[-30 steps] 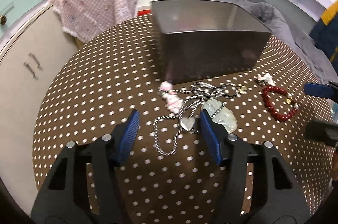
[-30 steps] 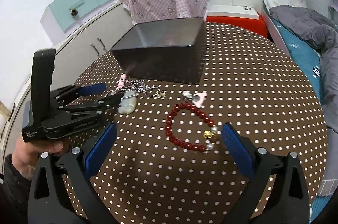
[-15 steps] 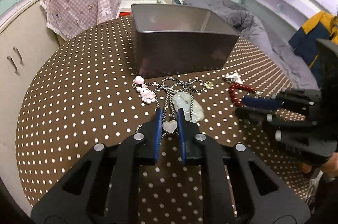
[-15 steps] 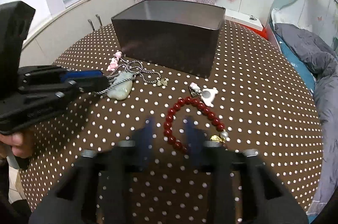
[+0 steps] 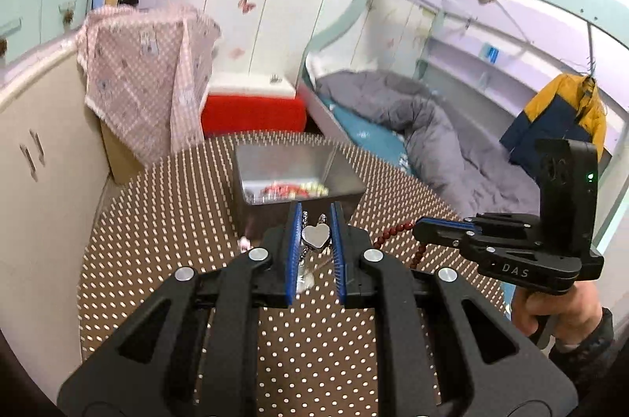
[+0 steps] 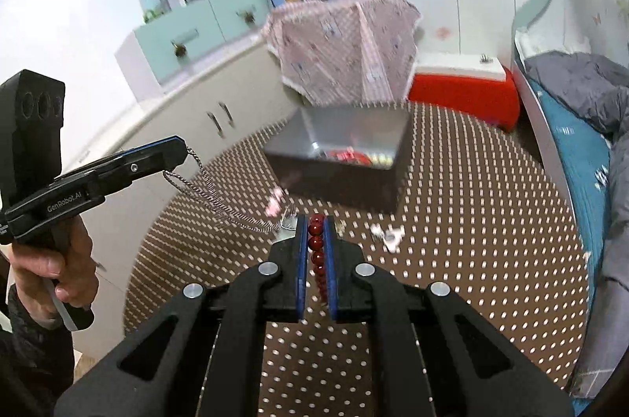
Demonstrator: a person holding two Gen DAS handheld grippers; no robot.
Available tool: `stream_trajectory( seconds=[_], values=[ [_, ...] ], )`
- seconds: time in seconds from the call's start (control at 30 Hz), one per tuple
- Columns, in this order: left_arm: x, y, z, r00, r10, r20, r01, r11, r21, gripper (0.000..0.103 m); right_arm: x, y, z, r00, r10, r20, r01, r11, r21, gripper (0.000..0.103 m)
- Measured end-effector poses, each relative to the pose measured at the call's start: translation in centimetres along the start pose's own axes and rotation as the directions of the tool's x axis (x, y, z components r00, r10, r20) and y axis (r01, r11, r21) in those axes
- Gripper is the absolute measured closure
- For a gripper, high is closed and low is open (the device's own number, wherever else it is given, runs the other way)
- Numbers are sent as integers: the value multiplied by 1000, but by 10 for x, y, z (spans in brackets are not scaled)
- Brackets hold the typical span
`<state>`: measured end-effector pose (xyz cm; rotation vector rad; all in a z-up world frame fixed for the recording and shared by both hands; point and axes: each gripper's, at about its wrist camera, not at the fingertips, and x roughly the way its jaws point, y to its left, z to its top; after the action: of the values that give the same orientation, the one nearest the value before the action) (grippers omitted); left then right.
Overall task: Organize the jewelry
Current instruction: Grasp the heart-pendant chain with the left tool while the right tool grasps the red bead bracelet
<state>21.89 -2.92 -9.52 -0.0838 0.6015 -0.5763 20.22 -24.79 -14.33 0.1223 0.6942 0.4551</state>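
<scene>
We see the left tool [image 5: 315, 220] pinching a heart pendant [image 5: 315, 235], its chain [image 6: 220, 199] trailing down. The right tool [image 6: 315, 232] clamps a red bead bracelet [image 6: 317, 252]. Both hang above the dotted desk [image 5: 157, 220], near the metal box [image 5: 293, 177] holding jewelry.
</scene>
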Motion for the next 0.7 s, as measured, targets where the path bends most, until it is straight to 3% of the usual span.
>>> stream_trajectory(
  seconds=[0.27,0.7],
  values=[
    [-42,-13,24,995,8,104,-13,999,45,89,-29,24,28,996,24,89,-18,998,-63,97],
    [-66,-33,80,979,19,205,-49,989,143,89,-65,39,89,972,37,232,2,986,-167,97]
  ],
)
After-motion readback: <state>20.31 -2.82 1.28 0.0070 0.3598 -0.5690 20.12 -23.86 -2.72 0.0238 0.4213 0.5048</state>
